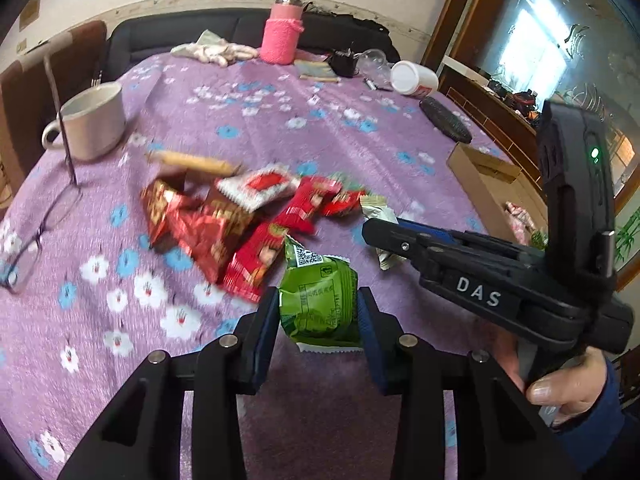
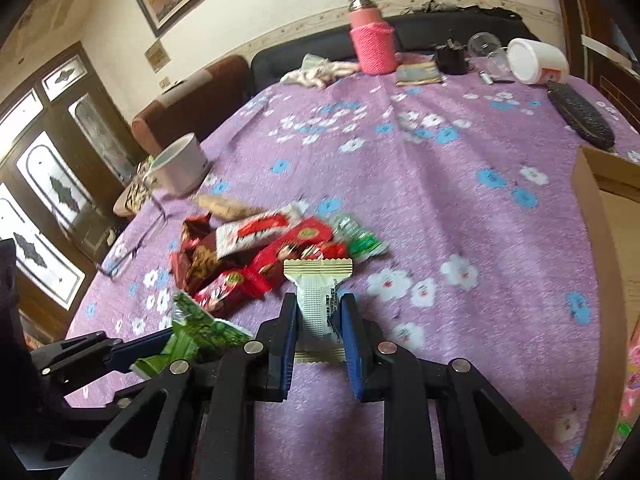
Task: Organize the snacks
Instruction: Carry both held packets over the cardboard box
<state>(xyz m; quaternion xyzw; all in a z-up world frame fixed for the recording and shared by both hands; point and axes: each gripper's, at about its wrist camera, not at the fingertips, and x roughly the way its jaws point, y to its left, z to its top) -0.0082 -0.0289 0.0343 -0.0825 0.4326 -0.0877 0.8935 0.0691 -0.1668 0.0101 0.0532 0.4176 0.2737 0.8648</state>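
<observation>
**Both tongs loaded at the near edge**

Over the near edge of the table [image 2: 460, 152], the left gripper [image 1: 318, 312] clamps a green snack packet [image 1: 320, 300], glossy and crinkled. The right gripper [image 2: 322, 320] pinches a pale ridged wafer packet [image 2: 320, 292] narrowly. Red snack packets [image 1: 240, 224] crowd mid-table, towards the left edge; open purple cloth stretches to the far edge.

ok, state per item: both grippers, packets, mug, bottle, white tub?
left gripper: shut on green snack packet
right gripper: shut on white snack packet
red snack packets: loose pile on the tablecloth
mug: upright
pink bottle: upright, capped
white tub: on its side
</observation>
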